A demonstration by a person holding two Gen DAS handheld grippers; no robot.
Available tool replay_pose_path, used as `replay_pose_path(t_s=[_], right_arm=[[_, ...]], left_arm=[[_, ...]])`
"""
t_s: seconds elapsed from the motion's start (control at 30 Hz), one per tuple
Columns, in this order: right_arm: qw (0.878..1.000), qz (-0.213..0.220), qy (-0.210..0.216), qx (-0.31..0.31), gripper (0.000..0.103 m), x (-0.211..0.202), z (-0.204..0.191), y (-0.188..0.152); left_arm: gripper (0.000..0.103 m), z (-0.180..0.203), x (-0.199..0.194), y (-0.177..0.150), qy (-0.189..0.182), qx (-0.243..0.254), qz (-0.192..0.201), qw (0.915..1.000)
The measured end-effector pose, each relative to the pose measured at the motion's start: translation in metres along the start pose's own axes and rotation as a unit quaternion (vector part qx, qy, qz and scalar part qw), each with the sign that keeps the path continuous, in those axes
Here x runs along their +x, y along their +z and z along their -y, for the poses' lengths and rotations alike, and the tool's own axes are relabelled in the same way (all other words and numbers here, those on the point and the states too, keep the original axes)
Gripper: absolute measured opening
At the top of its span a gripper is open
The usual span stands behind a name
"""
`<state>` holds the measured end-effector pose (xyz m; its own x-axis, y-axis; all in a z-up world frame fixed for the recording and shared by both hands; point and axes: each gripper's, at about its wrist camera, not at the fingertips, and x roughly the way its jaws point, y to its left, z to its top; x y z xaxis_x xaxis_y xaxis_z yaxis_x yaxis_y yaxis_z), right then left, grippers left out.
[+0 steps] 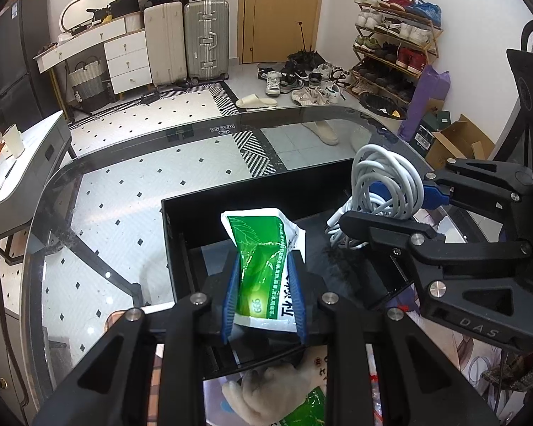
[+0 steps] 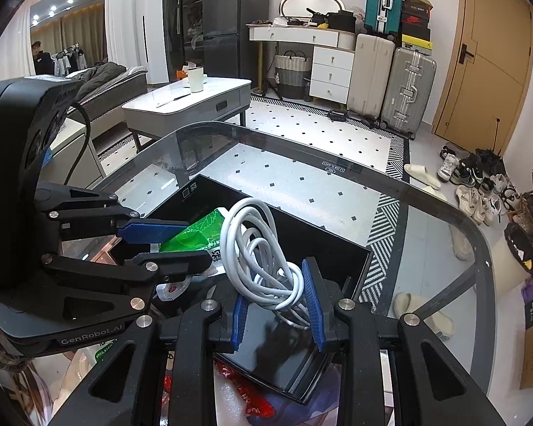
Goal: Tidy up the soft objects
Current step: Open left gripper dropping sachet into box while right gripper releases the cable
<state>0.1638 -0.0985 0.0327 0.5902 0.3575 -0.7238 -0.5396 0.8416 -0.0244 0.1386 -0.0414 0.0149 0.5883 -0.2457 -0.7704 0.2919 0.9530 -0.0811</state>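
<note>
Left hand-held gripper (image 1: 264, 296) is clamped on a green-and-white tissue pack (image 1: 263, 248), right hand-held gripper (image 2: 279, 301) is clamped on a coiled white cable (image 2: 263, 252), both held above the open black box (image 1: 181, 227) on the glass counter (image 1: 124, 184).

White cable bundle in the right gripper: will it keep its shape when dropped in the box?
Probably not. The white cable bundle is loosely coiled with no visible tie, so loops may spring apart. It looks light and floppy; the right gripper pinches only a few strands.
</note>
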Motion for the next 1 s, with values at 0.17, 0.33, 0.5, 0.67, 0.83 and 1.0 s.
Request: replay_pose_path(t_s=[0.17, 0.33, 0.5, 0.67, 0.83, 1.0], right_arm=[[1.0, 0.005, 0.005, 0.007, 0.029, -0.002, 0.003, -0.003], [1.0, 0.008, 0.008, 0.004, 0.031, -0.006, 0.003, -0.005], [1.0, 0.015, 0.01, 0.006, 0.038, -0.013, 0.003, -0.008], [1.0, 0.024, 0.007, 0.008, 0.051, -0.023, 0.002, -0.012], [1.0, 0.031, 0.0, 0.007, 0.072, -0.034, -0.002, -0.019], [0.999, 0.03, 0.004, 0.011, 0.079, -0.044, -0.003, -0.027]], left_arm=[[0.026, -0.002, -0.001, -0.001, 0.002, -0.005, -0.008, 1.0], [0.029, -0.002, -0.005, -0.002, 0.005, -0.003, -0.004, 1.0], [0.051, -0.002, -0.009, -0.004, 0.005, 0.002, -0.003, 1.0], [0.056, -0.002, -0.016, -0.007, 0.009, 0.008, -0.001, 0.9999], [0.073, -0.002, -0.027, -0.011, 0.01, 0.011, 0.012, 0.9998], [0.076, -0.003, -0.036, -0.015, 0.016, 0.014, 0.015, 0.9997]])
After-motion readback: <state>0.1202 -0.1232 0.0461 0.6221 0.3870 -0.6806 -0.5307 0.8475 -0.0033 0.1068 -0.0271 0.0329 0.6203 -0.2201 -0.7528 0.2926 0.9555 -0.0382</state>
